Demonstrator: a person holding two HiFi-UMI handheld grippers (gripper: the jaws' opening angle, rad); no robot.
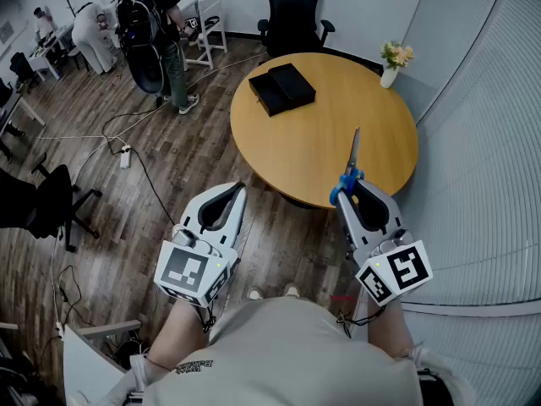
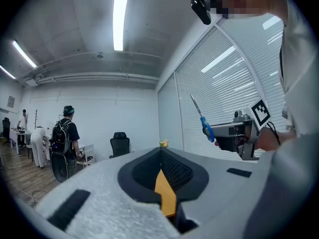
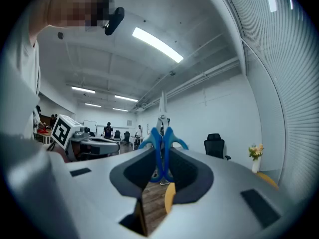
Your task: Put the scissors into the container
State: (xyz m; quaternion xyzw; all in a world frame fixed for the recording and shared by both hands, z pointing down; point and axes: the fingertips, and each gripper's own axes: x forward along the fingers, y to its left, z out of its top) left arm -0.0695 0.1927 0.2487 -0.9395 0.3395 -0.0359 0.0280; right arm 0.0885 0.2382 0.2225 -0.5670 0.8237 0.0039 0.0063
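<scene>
The scissors have blue handles and thin metal blades that point away from me over the near edge of the round wooden table. My right gripper is shut on the handles. In the right gripper view the blue loops of the scissors sit clamped between the jaws of the right gripper, blades up. The black container, a flat box in two adjoining halves, lies on the table's far left part. My left gripper hangs over the floor left of the table, shut and empty; the left gripper shows closed jaws.
A small vase of flowers stands at the table's far right edge. A black office chair is behind the table. A person with a backpack stands at the back left. Cables and a power strip lie on the wood floor.
</scene>
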